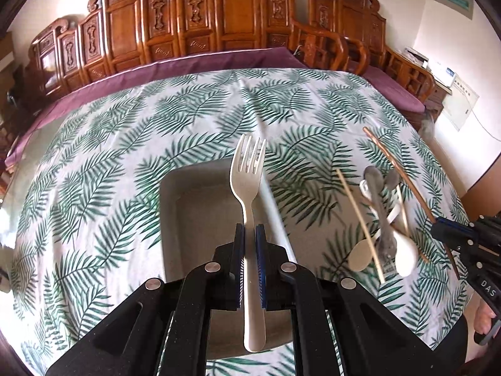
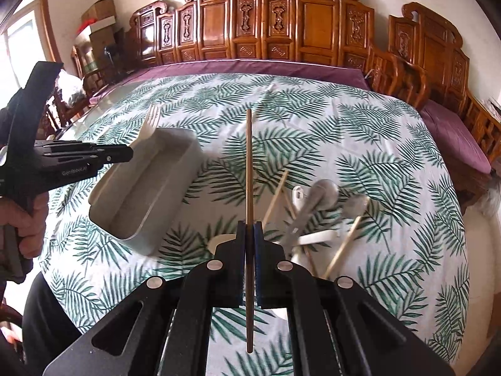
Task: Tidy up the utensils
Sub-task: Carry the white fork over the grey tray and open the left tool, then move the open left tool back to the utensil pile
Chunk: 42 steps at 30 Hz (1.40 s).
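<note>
The left hand-held gripper (image 1: 250,235) is clamped on a cream fork (image 1: 249,185), held above the grey tray (image 1: 175,219) mid-counter; the right hand-held gripper (image 2: 249,232) pinches a brown chopstick (image 2: 249,163); other utensils (image 2: 316,216) lie heaped right of the tray.

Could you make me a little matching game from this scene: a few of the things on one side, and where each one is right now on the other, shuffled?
Things:
1. white fork
2. brown chopstick
3. grey tray
4. metal spoon

Places:
A. lying in the pile of loose utensils on the tablecloth
B. clamped in the right gripper
C. resting on the leaf-print tablecloth, nothing visible inside it
D. clamped in the left gripper, over the tray

Pairs: 1-D, 2-B, 3-C, 4-A
</note>
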Motion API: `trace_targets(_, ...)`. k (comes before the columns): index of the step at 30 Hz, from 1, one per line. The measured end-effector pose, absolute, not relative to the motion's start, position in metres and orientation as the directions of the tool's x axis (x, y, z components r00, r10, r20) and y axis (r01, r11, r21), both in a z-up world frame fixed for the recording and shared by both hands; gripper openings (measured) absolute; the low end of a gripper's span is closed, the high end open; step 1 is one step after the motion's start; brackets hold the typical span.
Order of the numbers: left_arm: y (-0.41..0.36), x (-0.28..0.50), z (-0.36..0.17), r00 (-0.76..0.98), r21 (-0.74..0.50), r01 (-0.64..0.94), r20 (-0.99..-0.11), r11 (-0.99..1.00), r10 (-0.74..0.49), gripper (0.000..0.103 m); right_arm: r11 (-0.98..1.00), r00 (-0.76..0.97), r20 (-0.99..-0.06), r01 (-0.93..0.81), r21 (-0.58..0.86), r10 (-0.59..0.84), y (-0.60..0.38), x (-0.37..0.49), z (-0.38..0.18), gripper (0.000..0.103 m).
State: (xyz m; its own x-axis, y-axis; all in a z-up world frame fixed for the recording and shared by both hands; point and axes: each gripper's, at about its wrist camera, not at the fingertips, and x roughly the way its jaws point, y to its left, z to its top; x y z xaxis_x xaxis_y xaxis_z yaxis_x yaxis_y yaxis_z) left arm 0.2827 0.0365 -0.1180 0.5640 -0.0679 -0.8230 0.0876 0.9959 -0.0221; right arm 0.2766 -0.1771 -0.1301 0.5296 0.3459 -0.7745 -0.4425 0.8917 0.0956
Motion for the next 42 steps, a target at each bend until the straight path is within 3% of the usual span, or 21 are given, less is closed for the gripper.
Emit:
trace_targets(16,0.086,0.270,-0.131,0.554,-0.077,0.041,-0.828,0.996,-0.086,0.012,0.855,0.480,-0.783,-0.505,0.123,0.396,-0.100,0.279,-0.134,0.006)
trace_targets(32,0.137,0.241,-0.120,0.598,-0.057,0.002,-0.800,0.998,-0.047,0.012,0.843,0.369,-0.818,-0.483,0.235,0.440,-0.018,0.306,-0.167,0.006)
trace_targets(42,0.150,0.233,-0.121,0.595,-0.055,-0.011,-0.803,0.998,-0.037,0.012,0.851,0.362,-0.830,-0.472,0.230,0.425,0.001,0.319,-0.176,0.006)
